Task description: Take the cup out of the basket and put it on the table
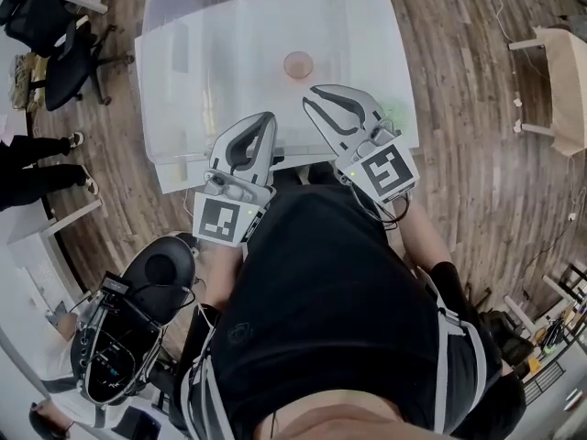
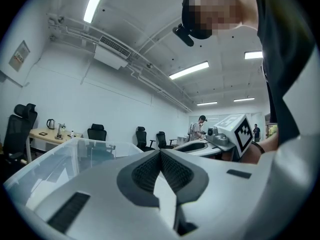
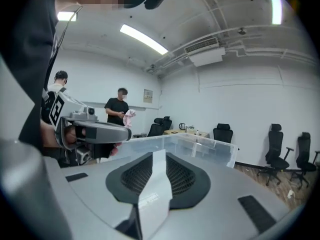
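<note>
A small pink cup (image 1: pixel 298 64) is sitting upright inside the clear plastic basket (image 1: pixel 174 62), close to its right wall. The basket is standing on the white tabletop (image 1: pixel 383 53). A person is holding both tongs over the near side of the tabletop, pointing them toward the basket. The left tongs (image 1: pixel 267 117) are showing their tips pressed together, gripping nothing. The right tongs (image 1: pixel 312 97) are standing just slightly parted, with a narrow gap and nothing in it. Their tips are hanging near the cup without touching it. In the right gripper view the basket's rim is showing just beyond the tips.
</note>
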